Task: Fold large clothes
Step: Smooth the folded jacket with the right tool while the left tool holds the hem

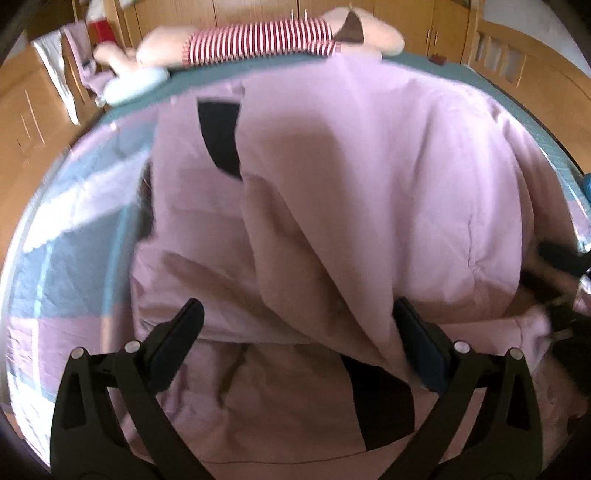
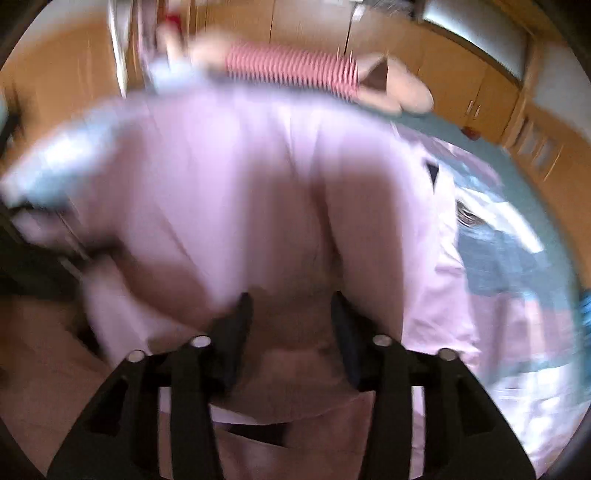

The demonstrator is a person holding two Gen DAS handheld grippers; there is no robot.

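Observation:
A large pale pink garment (image 1: pixel 369 177) with dark panels lies bunched on the bed and fills both views (image 2: pixel 240 177). My left gripper (image 1: pixel 295 317) is open, its fingers spread wide over the cloth, with a fold draping past the right finger (image 1: pixel 421 332). My right gripper (image 2: pixel 291 314) is open with pink cloth lying between its fingers; the view is blurred by motion. The right gripper also shows dark at the right edge of the left wrist view (image 1: pixel 554 266).
The bed has a teal sheet (image 1: pixel 258 70) and a pink, blue and grey patterned cover (image 1: pixel 62 251). A plush toy in a red-striped shirt (image 1: pixel 258 40) lies at the far edge. Wooden cabinets (image 1: pixel 461 29) stand behind.

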